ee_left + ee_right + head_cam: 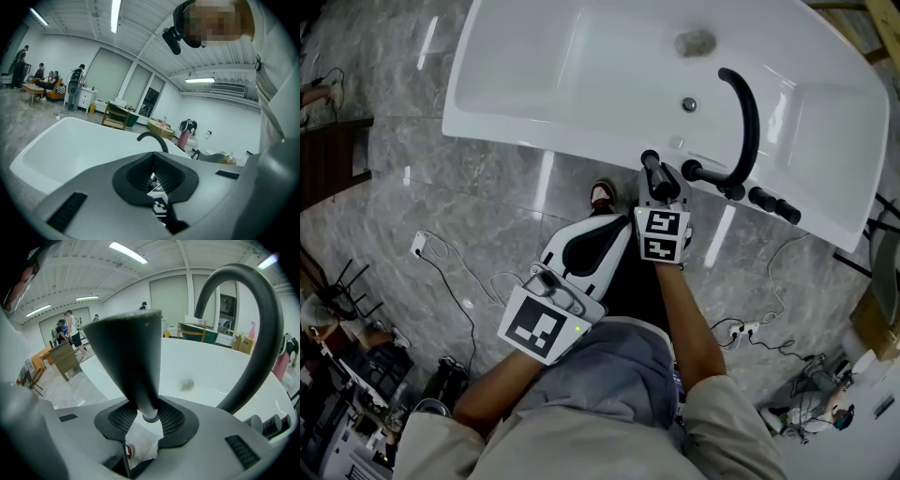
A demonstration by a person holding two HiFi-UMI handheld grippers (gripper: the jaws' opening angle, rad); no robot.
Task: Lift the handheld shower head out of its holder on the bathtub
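Left gripper (157,178): fingers slightly apart, nothing between, well short of bathtub (516,139) | right gripper (149,420): fingers clamped on narrow lower end of shower head (126,357) | shower head: matte black cone, flaring wider away from fingers, paler ring at bottom end | location: at near tub rim, black arched faucet (748,112) just right of fingers

One bathtub (502,131), one shower head (656,174), one spout (749,105).
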